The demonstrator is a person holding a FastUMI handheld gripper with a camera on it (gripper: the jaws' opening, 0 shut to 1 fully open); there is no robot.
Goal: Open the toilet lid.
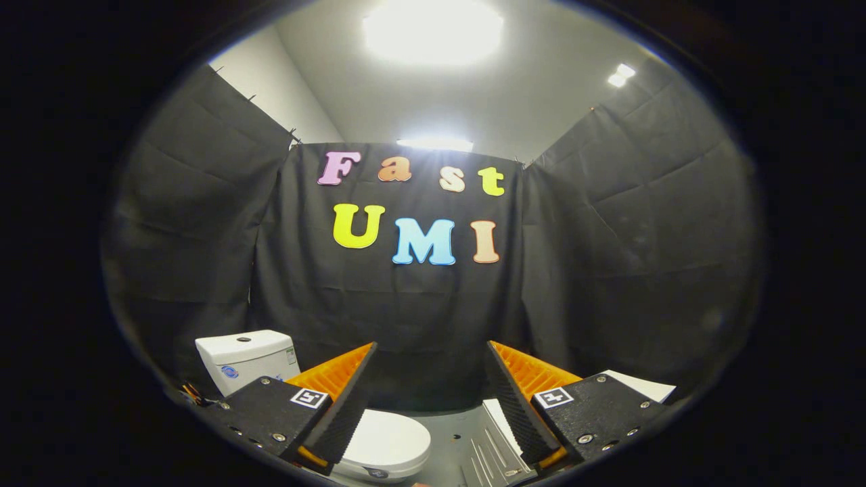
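Black cloth walls [419, 311] enclose the booth on three sides, hanging in soft creases beneath a white ceiling with bright, glaring light panels [433, 30]. Low in the scene stands a glossy white ceramic toilet. Its boxy cistern [247, 358], with a small round button on top and a blue mark on its front, sits against the left cloth wall. Its smooth oval lid [392, 439] lies flat and closed on the bowl, below and just ahead of the left finger. The grey floor [457, 436] runs beside the bowl, and a ribbed grey metal panel [490, 453] lies on it beneath the right finger.

The hand-held two-finger gripper [429, 399] has its tongs spread wide, holding nothing and touching nothing. Each finger [338, 406] is a wedge of ridged orange plastic faced with a black, finely textured pad. Each is mounted on a matte black block bearing screws and a small square black-and-white marker. A flat white sheet [643, 385] shows beyond the right block.

Judged from the frame, the task has barely begun. The lid is still down and untouched, and the gripper is held high, aimed at the back wall. What is left is to lower the fingers to the lid's front edge, catch it, and swing it up towards the cistern.
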